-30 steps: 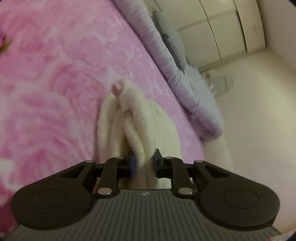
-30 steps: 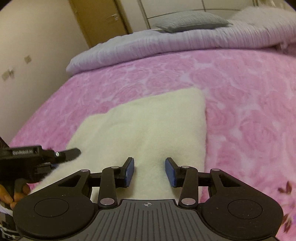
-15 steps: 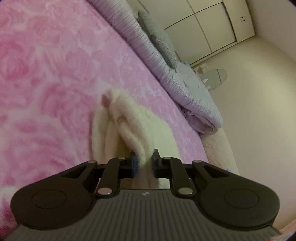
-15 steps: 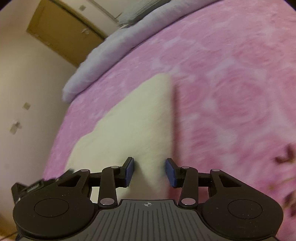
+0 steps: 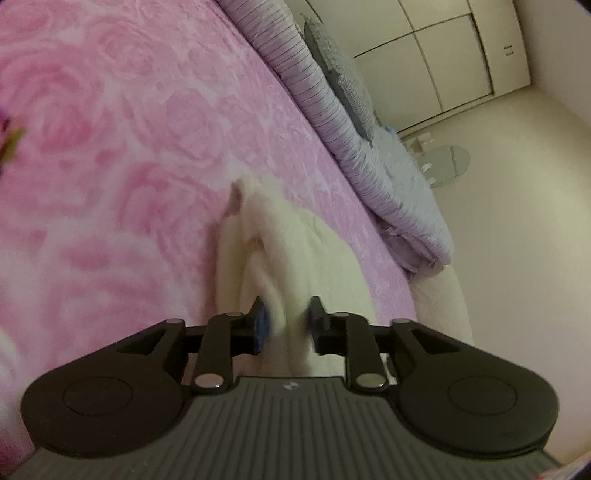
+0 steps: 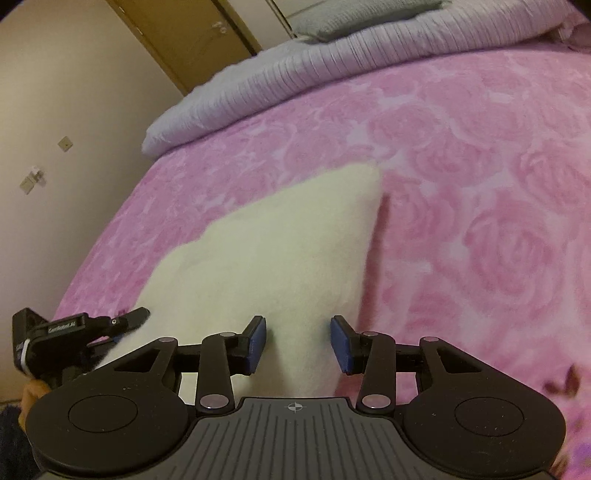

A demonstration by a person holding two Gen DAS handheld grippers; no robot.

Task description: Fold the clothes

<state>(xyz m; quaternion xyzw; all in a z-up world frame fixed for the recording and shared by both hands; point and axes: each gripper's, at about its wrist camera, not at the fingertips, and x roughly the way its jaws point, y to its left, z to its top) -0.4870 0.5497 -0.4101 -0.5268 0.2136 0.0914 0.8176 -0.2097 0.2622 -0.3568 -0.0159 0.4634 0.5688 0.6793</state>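
A cream fleece garment (image 6: 280, 258) lies folded on the pink rose-patterned bedspread (image 6: 480, 184). In the left wrist view a raised fold of that cream garment (image 5: 280, 258) runs away from me, and its near end sits between the blue pads of my left gripper (image 5: 286, 325). The jaws are opening, and the fleece still fills the gap and touches both pads. My right gripper (image 6: 298, 343) hangs open over the garment's near edge, gripping nothing. The left gripper (image 6: 129, 321) also shows at the garment's left corner in the right wrist view.
A lilac ribbed duvet (image 6: 332, 62) and a grey pillow (image 6: 362, 14) lie along the far side of the bed. The bed's edge drops to a beige floor (image 5: 517, 221) on the right of the left wrist view. A wooden door (image 6: 192, 33) and wardrobe doors (image 5: 443, 55) stand beyond.
The left jaws have spread wider around the cream fold. The right gripper has slid sideways over the garment and rolled, with its jaws at the same width.
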